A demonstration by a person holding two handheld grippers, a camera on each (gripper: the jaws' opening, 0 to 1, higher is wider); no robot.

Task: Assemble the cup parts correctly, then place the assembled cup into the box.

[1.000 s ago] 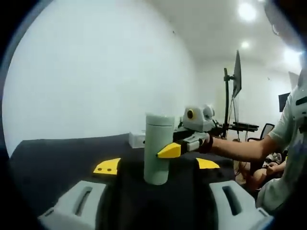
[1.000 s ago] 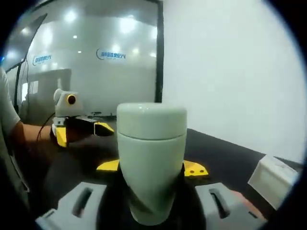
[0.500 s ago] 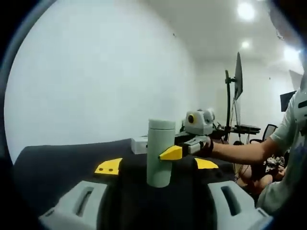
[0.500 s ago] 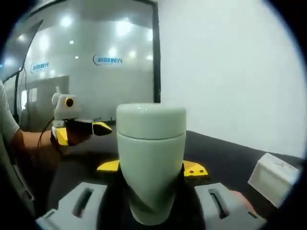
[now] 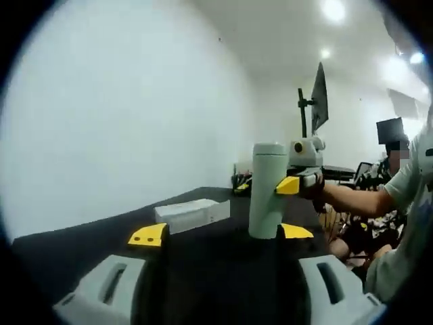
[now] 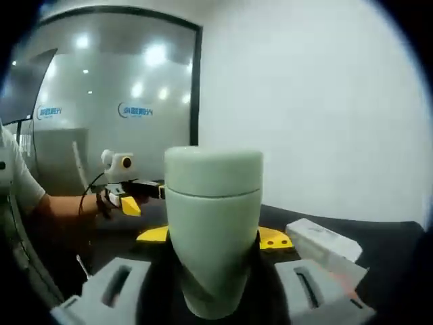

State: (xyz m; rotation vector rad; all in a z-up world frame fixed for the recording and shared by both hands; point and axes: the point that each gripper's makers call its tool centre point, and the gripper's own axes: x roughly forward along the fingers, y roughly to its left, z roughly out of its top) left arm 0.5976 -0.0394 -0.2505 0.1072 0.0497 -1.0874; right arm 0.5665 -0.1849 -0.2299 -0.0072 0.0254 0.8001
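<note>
Assembly appears complete: right gripper clamps the lidded cup, left gripper spread empty; boxing it follows.

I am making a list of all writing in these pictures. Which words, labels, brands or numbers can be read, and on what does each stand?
Blue logo with lettering on the glass wall, right gripper view: too blurred to read.
A second blue logo further left on the same wall: too blurred to read.
Cup, white box: no legible writing.
</note>
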